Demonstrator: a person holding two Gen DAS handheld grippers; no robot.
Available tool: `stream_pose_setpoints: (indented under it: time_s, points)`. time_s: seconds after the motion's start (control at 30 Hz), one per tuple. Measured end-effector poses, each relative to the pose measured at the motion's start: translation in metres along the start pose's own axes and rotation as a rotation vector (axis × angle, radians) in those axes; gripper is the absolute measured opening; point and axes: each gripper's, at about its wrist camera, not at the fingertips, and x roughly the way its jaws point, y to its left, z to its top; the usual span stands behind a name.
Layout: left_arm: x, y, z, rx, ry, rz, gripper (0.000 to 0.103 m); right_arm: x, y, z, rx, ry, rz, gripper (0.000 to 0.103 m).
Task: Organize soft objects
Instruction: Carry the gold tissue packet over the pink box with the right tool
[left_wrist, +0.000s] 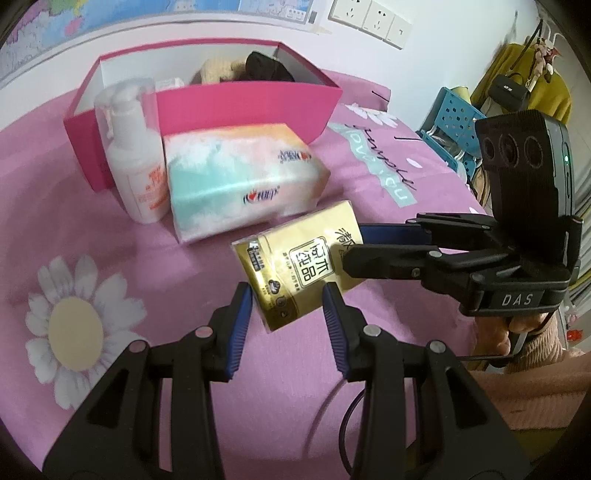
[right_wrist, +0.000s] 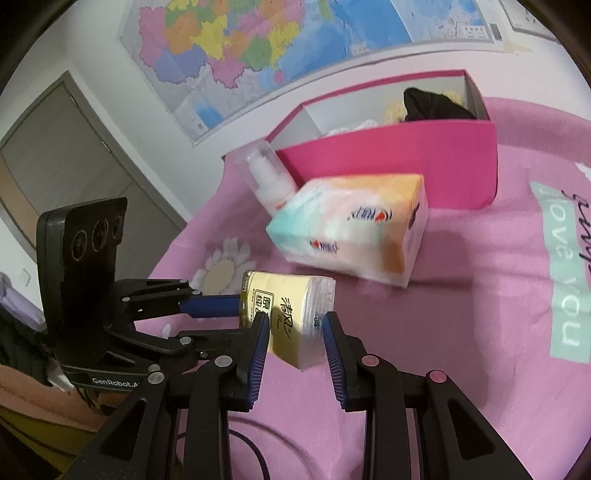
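yellow tissue pack (left_wrist: 295, 264) was held above the pink bed (left_wrist: 110, 229) | right gripper (right_wrist: 295, 350) jaws clamped on it | left gripper (left_wrist: 286, 323) jaws also closed on it | pink box (left_wrist: 236, 107) lay far behind

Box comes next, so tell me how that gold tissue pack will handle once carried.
The gold tissue pack is probably light and squashy: film-wrapped paper, so the left claw and right claw gripping it may dent it. Its glossy wrap could slip. Being flat-sided, it is unlikely to roll.
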Motion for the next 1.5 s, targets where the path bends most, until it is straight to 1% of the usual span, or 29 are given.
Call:
stream_pose_setpoints:
  time_s: [0.7,1.27,1.5]
  points:
    - [-0.014,-0.002,0.026,0.023,-0.085,0.037,0.042,-0.012,-0.005,0.023,-0.012,-0.061,0.007,0.030]
    - [-0.013,0.003,0.053,0.031,-0.123,0.052,0.042,-0.018,-0.012,0.046,-0.021,-0.101,0.006,0.030]
    - [-0.011,0.005,0.067,0.033,-0.134,0.058,0.042,-0.020,-0.012,0.061,-0.041,-0.127,-0.010,0.030]
